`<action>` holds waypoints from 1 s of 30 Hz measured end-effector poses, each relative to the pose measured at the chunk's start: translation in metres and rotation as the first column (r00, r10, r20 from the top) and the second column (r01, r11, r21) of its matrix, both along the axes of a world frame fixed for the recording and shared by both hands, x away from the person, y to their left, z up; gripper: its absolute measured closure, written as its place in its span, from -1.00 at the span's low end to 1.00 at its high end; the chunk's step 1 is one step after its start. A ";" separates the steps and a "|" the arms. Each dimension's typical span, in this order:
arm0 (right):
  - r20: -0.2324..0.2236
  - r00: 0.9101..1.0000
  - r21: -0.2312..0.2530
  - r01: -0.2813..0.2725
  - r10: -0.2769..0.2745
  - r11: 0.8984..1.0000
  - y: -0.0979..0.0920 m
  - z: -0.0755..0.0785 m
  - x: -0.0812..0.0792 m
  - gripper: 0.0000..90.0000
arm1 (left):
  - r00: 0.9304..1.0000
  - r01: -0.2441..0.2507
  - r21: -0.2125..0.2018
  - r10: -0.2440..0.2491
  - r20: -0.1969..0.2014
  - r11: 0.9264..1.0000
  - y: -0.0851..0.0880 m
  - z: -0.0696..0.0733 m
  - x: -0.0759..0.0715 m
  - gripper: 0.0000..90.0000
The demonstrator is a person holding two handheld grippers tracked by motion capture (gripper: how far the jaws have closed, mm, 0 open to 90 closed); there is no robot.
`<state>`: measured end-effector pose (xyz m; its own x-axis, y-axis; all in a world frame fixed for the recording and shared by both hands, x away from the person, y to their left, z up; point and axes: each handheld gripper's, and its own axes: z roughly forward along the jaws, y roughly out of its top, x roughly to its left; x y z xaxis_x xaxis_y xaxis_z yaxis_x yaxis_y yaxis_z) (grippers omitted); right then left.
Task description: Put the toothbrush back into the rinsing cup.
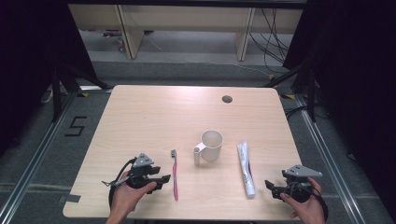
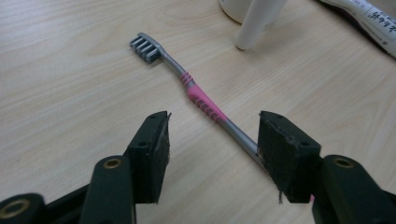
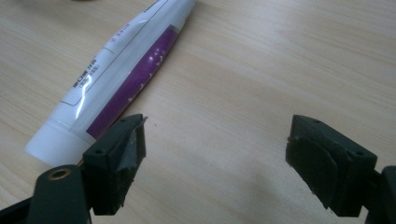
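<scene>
Pink-gripped and thin, the toothbrush [image 1: 175,175] is lying flat on the table [image 1: 140,116], bristle head pointing to 12 o'clock, just at 3 o'clock of my left gripper [image 1: 161,179]. I am holding that gripper low with its jaws spread but not fully, and the handle is passing close by one pad without being pinched. I am judging the brush light, stiff and a little slick, so I am planning to take it across the ribbed pink section. A cup [image 1: 211,145] is standing at 1 o'clock of the brush. A toothpaste tube [image 1: 246,169], probably soft, is lying beyond it. My right gripper [image 1: 275,187] is waiting at the tube's 4 o'clock, jaws wide apart and holding nothing.
</scene>
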<state>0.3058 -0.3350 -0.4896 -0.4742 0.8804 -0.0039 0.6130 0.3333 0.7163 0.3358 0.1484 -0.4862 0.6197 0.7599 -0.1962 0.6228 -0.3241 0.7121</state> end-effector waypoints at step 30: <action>-0.010 0.998 0.009 -0.055 0.055 0.998 0.002 -0.001 0.001 -0.47 | 0.996 0.090 0.264 -0.081 -0.044 0.960 -0.038 -0.011 0.029 0.42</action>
<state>0.3073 -0.3326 -0.4906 -0.5217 0.8531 0.0087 0.6016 0.3606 0.7127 0.3645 0.1101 -0.4971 0.6810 0.7321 -0.0159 0.6063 -0.5515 0.5730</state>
